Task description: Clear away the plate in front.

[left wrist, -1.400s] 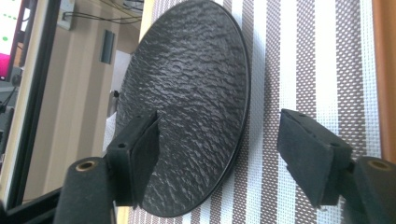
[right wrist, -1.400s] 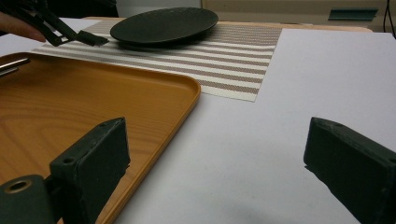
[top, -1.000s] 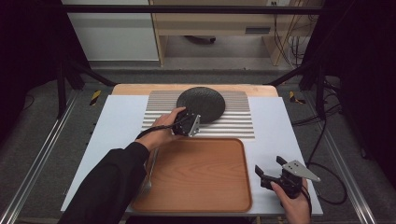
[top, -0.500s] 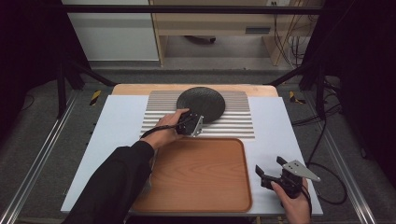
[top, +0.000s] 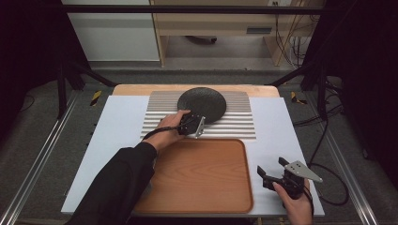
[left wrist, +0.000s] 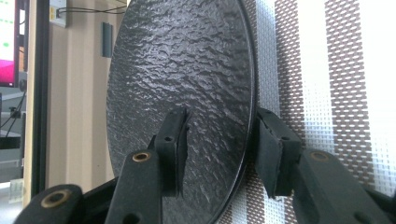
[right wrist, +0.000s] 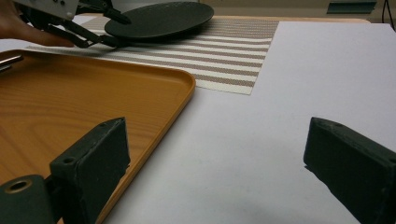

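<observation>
A round black textured plate point(top: 202, 104) lies on a striped mat point(top: 234, 127) at the back of the table. My left gripper point(top: 199, 118) is at the plate's near rim, turned on its side. In the left gripper view it point(left wrist: 219, 149) is open, with one jaw over the plate point(left wrist: 187, 70) and the other outside the rim against the mat point(left wrist: 327, 70). The right gripper view shows the plate point(right wrist: 159, 18) with the left gripper point(right wrist: 119, 32) at its edge. My right gripper point(top: 271, 165) rests at the front right, open point(right wrist: 215, 149) and holding nothing.
A wooden tray point(top: 202, 173) with a raised rim lies in front of the mat, its right edge point(right wrist: 182, 93) close to my right gripper. The white table surface point(top: 117, 131) extends left of the mat. Black frame posts and cables stand around the table.
My left gripper has edged a little to the right, closer onto the plate's near rim. The right gripper has stayed where it was.
</observation>
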Demonstrator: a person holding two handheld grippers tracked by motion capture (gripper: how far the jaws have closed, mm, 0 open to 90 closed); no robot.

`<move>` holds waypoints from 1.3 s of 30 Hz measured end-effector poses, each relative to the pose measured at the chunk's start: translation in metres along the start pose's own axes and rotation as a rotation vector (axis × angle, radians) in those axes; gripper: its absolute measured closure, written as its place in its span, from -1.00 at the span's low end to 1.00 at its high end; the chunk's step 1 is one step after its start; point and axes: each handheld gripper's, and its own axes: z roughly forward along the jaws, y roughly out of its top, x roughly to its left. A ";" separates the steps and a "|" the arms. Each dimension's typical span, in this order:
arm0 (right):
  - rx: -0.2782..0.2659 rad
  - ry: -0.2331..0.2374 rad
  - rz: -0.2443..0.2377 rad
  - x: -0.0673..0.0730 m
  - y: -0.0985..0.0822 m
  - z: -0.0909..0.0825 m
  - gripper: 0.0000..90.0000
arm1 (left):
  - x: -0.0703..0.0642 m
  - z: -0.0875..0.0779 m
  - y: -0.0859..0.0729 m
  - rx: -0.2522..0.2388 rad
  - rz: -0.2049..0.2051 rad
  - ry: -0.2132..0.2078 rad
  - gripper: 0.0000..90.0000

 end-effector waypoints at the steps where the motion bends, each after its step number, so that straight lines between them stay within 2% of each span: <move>1: 0.001 0.001 -0.001 0.000 0.000 0.000 -0.84 | 0.000 0.000 0.000 0.001 0.001 0.001 0.29; 13: 0.000 0.006 -0.001 0.000 0.000 0.000 -0.84 | -0.006 0.005 0.008 0.018 0.035 0.039 0.41; 16: 0.002 0.010 0.000 0.000 0.000 0.000 -0.85 | -0.006 0.006 0.009 0.029 0.026 0.038 0.48; 22: 0.001 0.010 -0.003 0.000 0.000 0.000 -0.85 | -0.009 0.008 0.012 0.050 0.053 0.048 0.54; 25: 0.003 0.012 0.001 0.000 0.000 0.001 -0.85 | -0.010 0.009 0.014 0.064 0.053 0.039 0.67; 28: 0.001 0.010 -0.001 -0.001 0.000 0.000 -0.85 | -0.011 0.010 0.017 0.079 0.078 0.048 0.71; 31: 0.000 0.009 0.001 -0.001 0.000 0.000 -0.85 | -0.014 0.009 0.018 0.091 0.118 0.073 0.76; 33: -0.001 0.009 0.001 -0.001 0.000 0.000 -0.85 | -0.015 0.008 0.019 0.086 0.125 0.092 0.79; 37: -0.004 0.006 0.004 -0.003 0.000 -0.001 -0.84 | -0.011 0.003 0.023 0.077 0.113 0.152 0.89; 39: -0.005 0.007 0.005 -0.003 0.000 -0.001 -0.84 | -0.008 0.000 0.025 0.079 0.084 0.167 0.93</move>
